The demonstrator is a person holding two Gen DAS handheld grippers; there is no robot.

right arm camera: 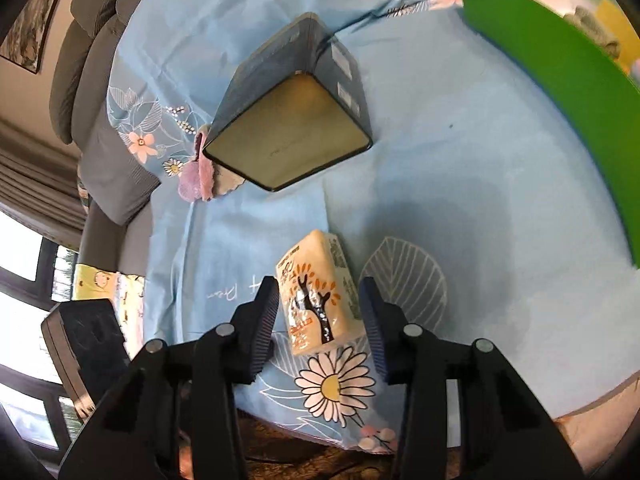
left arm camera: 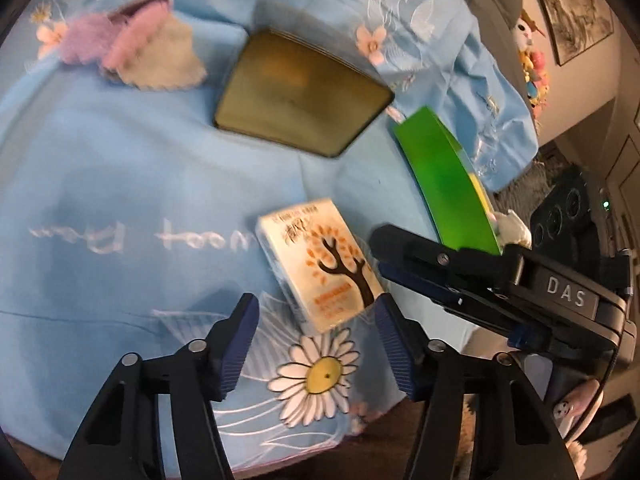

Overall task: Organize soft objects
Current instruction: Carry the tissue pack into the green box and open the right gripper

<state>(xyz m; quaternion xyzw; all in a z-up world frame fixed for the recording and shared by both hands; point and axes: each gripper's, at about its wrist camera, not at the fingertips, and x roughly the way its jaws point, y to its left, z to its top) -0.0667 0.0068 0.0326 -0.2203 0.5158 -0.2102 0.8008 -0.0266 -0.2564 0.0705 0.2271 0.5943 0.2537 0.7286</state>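
A white tissue pack point(left arm camera: 320, 264) printed with an orange tree lies flat on the blue floral cloth point(left arm camera: 120, 184). My left gripper point(left arm camera: 316, 340) is open, and the pack's near end sits between its blue pads with a gap on the left side. My right gripper point(left arm camera: 378, 256) comes in from the right, its tips at the pack's right edge. In the right wrist view the pack point(right arm camera: 316, 304) sits framed between the right gripper's point(right arm camera: 320, 324) pads, and I see no squeeze on it. Fluffy pink and purple cloths point(left arm camera: 132, 48) lie at the far left.
An open dark tin with a gold inside point(left arm camera: 304, 92) point(right arm camera: 288, 132) stands beyond the pack. A green container point(left arm camera: 448, 184) point(right arm camera: 560, 80) with soft things inside is on the right. The table edge runs just below the grippers. A grey sofa point(right arm camera: 92, 80) stands behind.
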